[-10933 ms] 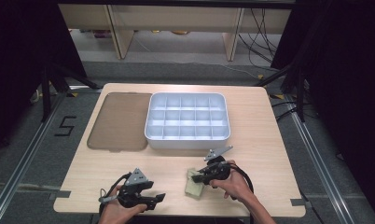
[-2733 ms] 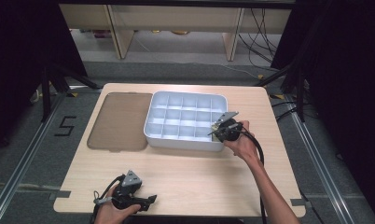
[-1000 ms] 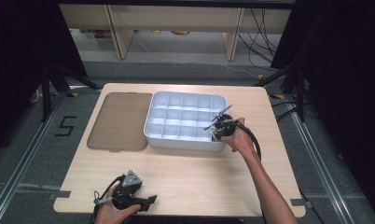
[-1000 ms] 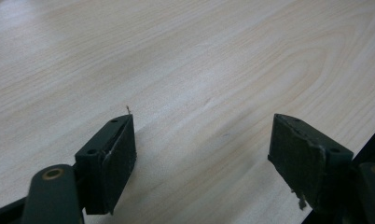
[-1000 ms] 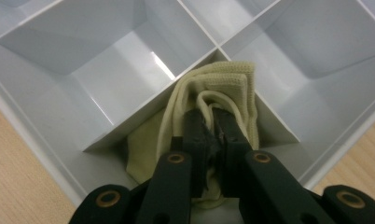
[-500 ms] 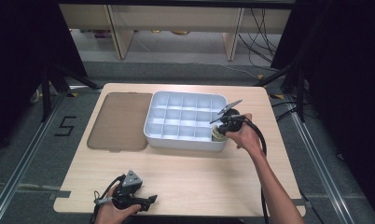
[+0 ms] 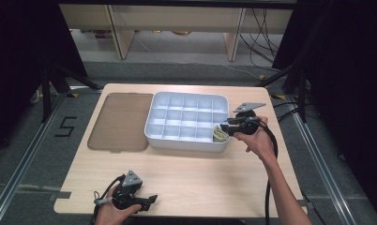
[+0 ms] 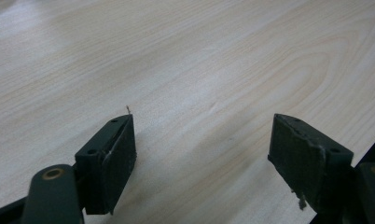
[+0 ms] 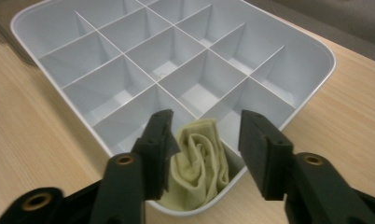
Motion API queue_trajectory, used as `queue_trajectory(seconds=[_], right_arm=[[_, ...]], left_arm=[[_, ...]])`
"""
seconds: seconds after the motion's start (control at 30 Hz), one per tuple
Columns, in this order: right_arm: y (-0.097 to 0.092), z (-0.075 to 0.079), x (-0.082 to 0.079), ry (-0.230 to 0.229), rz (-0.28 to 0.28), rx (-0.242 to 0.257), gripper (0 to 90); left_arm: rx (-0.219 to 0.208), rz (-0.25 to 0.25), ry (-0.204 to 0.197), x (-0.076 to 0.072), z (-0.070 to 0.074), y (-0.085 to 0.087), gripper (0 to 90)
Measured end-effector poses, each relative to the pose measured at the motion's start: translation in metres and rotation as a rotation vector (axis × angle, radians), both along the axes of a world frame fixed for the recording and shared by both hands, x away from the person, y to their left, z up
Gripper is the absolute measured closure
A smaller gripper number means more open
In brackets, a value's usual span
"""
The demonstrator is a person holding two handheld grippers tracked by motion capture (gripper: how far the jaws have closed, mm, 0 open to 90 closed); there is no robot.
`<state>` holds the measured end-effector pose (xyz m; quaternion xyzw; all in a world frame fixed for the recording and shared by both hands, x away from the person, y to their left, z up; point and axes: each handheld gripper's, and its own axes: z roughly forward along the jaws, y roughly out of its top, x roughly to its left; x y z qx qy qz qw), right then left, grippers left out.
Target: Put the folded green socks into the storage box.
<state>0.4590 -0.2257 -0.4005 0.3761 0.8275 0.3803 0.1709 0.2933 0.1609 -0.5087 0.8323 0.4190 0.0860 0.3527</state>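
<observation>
The left gripper (image 7: 147,200) rested idle at the table's (image 7: 214,173) near edge, jaws apart and empty. The lid (image 7: 118,121) lay beside the tray (image 7: 185,140), leaving compartments reachable. The folded cloth (image 9: 199,161) sat in a corner compartment; the right gripper (image 9: 205,140) hung above it, its jaws having just been opening to release it.

You get even overhead light on the table (image 7: 186,173), dark surroundings at the frame's left and right edges; close-up jaws look soft, shadows faint beneath them.
</observation>
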Motion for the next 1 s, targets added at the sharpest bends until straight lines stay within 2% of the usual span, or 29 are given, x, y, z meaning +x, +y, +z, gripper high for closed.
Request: queue_trajectory(seconds=[0.1,0.2,0.27,0.3,0.33,0.37,0.43,0.5,0.53,0.6,0.63,0.67,0.7,0.8,0.87,0.93,1.0], right_arm=[[-0.004,-0.004,-0.008,-0.023,-0.002,0.037,46.3],[-0.005,-0.008,-0.016,-0.024,-0.017,0.087,44.0],[-0.006,-0.009,-0.02,-0.026,-0.006,0.098,43.4],[-0.007,-0.011,-0.021,-0.053,-0.004,0.1,42.7],[-0.007,-0.011,-0.021,-0.053,-0.004,0.1,42.7],[-0.007,-0.01,-0.022,-0.034,0.003,0.09,42.6],[-0.006,-0.01,-0.025,-0.023,-0.007,0.104,42.1],[-0.007,-0.011,-0.024,-0.042,0.013,0.107,41.3],[-0.008,-0.009,-0.027,-0.029,0.004,0.107,40.2],[-0.008,-0.01,-0.028,-0.038,0.009,0.108,40.1],[-0.008,-0.011,-0.029,-0.04,0.006,0.122,39.8],[-0.008,-0.011,-0.03,-0.047,0.004,0.113,39.1],[-0.008,-0.011,-0.032,-0.029,0.004,0.115,38.8],[-0.008,-0.012,-0.035,-0.03,0.009,0.121,38.2],[-0.008,-0.013,-0.036,-0.05,0.004,0.125,36.9],[-0.007,-0.013,-0.039,-0.029,0.004,0.131,35.7],[-0.007,-0.013,-0.039,-0.051,0.022,0.115,34.7]], left_arm=[[-0.001,0.0,-0.005,0.0,0.0,0.0,22.7],[-0.006,0.003,-0.009,0.0,0.0,0.0,22.7],[-0.005,0.002,-0.01,0.0,0.0,0.0,22.7],[-0.004,0.001,-0.011,0.0,0.0,0.0,22.6],[-0.004,0.001,-0.011,0.0,0.0,0.0,22.6],[-0.003,0.001,-0.011,0.0,0.0,0.001,22.6],[0.005,0.003,-0.017,0.0,0.0,0.001,22.6],[0.007,0.017,-0.023,0.0,0.0,0.001,22.6],[-0.004,0.001,-0.015,0.0,0.001,0.002,22.6],[-0.019,0.015,-0.008,-0.001,0.0,0.002,22.7],[-0.016,0.014,-0.009,-0.001,0.001,0.002,22.7],[-0.005,0.001,-0.016,0.0,0.001,0.002,22.6],[-0.004,-0.001,-0.017,0.0,0.001,0.002,22.6],[-0.001,-0.005,-0.019,0.0,0.002,0.002,22.6],[-0.007,-0.002,-0.017,0.0,0.002,0.002,22.7],[-0.007,-0.001,-0.016,0.0,0.002,0.003,22.7],[-0.008,0.002,-0.022,0.0,0.001,0.003,22.6]])
